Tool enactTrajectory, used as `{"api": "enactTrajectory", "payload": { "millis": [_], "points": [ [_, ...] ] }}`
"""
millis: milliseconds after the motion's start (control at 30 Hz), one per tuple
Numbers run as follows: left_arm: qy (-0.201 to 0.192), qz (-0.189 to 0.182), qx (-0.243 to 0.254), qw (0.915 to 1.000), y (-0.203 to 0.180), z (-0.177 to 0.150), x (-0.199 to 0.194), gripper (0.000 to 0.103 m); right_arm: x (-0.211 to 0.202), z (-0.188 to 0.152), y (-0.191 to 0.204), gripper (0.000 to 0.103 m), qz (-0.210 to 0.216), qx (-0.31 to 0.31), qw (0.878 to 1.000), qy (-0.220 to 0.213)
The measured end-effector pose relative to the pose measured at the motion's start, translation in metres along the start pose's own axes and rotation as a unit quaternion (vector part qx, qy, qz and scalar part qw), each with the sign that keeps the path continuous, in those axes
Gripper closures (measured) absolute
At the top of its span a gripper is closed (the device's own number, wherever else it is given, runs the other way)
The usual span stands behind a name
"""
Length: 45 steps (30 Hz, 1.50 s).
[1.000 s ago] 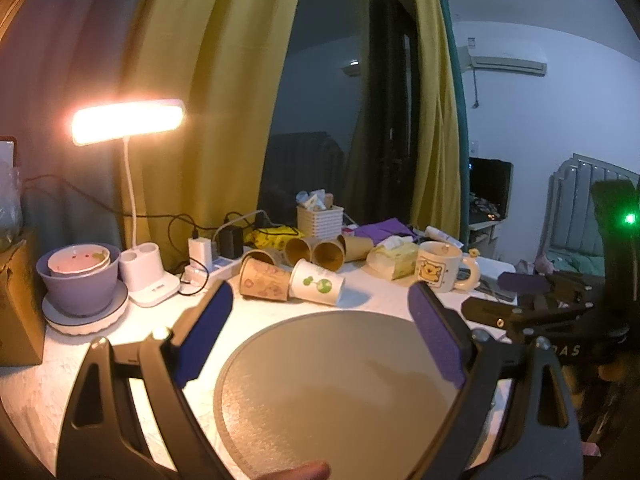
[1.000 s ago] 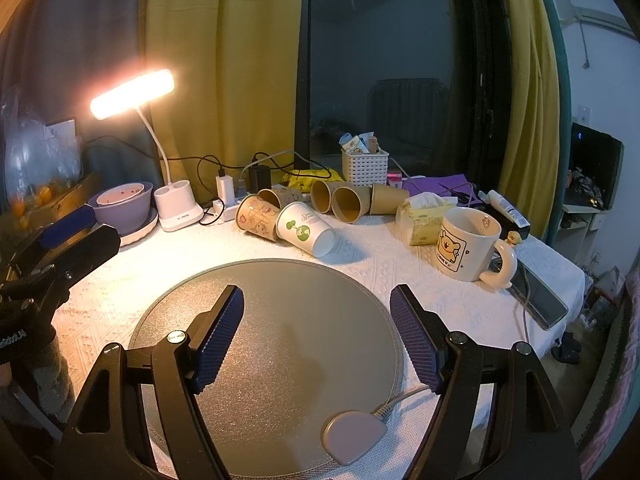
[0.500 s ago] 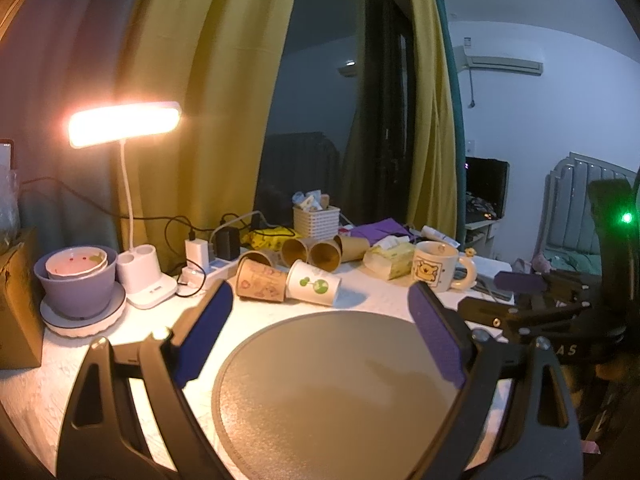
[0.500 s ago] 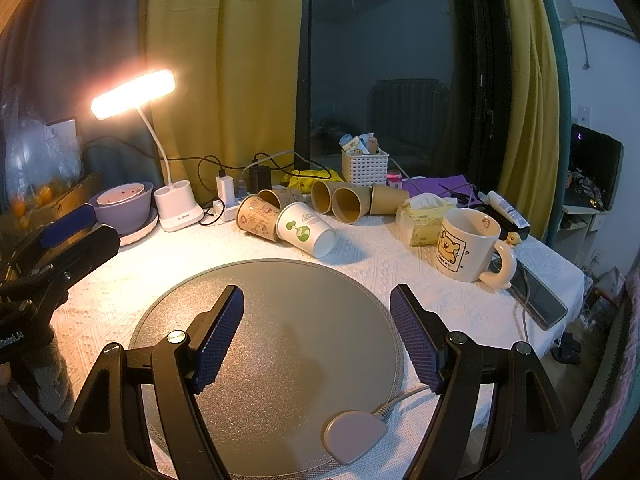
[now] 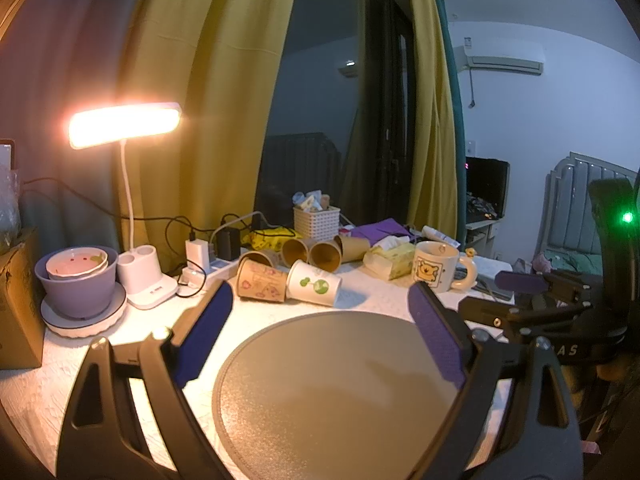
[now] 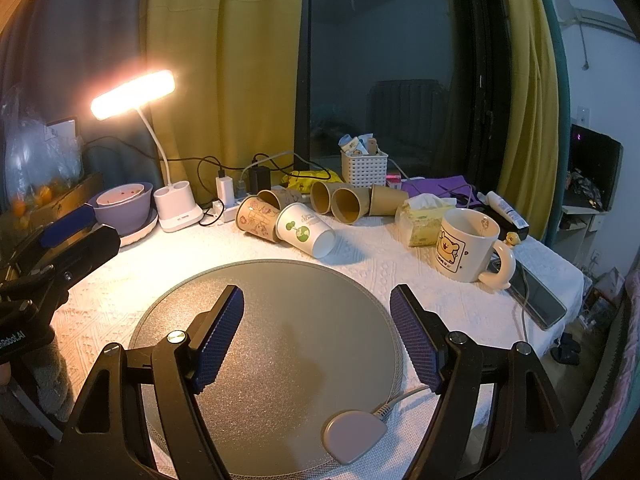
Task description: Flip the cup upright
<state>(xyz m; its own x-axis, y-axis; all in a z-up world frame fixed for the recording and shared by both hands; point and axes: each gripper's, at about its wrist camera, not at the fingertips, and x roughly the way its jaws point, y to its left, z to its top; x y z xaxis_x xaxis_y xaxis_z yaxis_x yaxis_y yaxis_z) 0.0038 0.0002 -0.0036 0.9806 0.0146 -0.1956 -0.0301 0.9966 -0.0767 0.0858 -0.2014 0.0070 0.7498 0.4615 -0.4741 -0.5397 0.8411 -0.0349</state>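
Here the left gripper [image 5: 320,336] and right gripper [image 6: 316,332] hang released over the round mat [image 6: 280,344]; nothing sits between their fingers. At twelve o'clock, a white cup [image 6: 306,231] lies sideways on the bench [image 6: 400,272]; beside a brown cup [image 6: 258,220].

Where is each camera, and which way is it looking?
Left wrist: rides the left tool, facing the tipped white paper cup; the right tool shows at its right edge.
Right wrist: rides the right tool, facing the same cup; the left tool shows at left.
Both share the round grey mat.
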Motion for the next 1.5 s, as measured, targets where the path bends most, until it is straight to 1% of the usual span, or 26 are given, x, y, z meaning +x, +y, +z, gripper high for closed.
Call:
{"api": "enactTrajectory", "payload": {
  "millis": [633,833,967,1133,1233,1367,1500],
  "points": [
    [0.000,0.000,0.000,1.0000,-0.001,0.000,-0.001,0.013,0.001,-0.001,-0.001,0.025,0.000,0.001,1.000,-0.001],
    [0.001,0.000,0.002,1.0000,-0.002,0.000,-0.001,0.013,0.002,-0.003,0.005,0.025,0.001,0.000,1.000,0.000],
    [0.000,0.006,0.005,1.0000,-0.003,0.000,-0.001,0.013,0.004,-0.007,-0.003,0.025,0.005,0.002,1.000,0.002],
    [0.012,0.011,0.011,0.9998,-0.002,-0.003,0.006,0.013,0.013,-0.007,-0.006,0.025,0.015,0.003,1.000,0.013],
    [0.023,0.020,0.017,0.9994,-0.001,-0.004,0.013,0.013,0.023,-0.007,-0.014,0.025,0.024,0.004,1.000,0.017],
    [0.057,0.043,0.007,0.9975,0.005,-0.007,0.035,0.013,0.041,-0.004,-0.030,0.025,0.035,0.009,0.999,0.024],
    [0.086,0.061,-0.003,0.9944,0.003,-0.001,0.057,0.013,0.063,0.005,-0.052,0.025,0.041,0.008,0.999,0.032]
  ]
}}
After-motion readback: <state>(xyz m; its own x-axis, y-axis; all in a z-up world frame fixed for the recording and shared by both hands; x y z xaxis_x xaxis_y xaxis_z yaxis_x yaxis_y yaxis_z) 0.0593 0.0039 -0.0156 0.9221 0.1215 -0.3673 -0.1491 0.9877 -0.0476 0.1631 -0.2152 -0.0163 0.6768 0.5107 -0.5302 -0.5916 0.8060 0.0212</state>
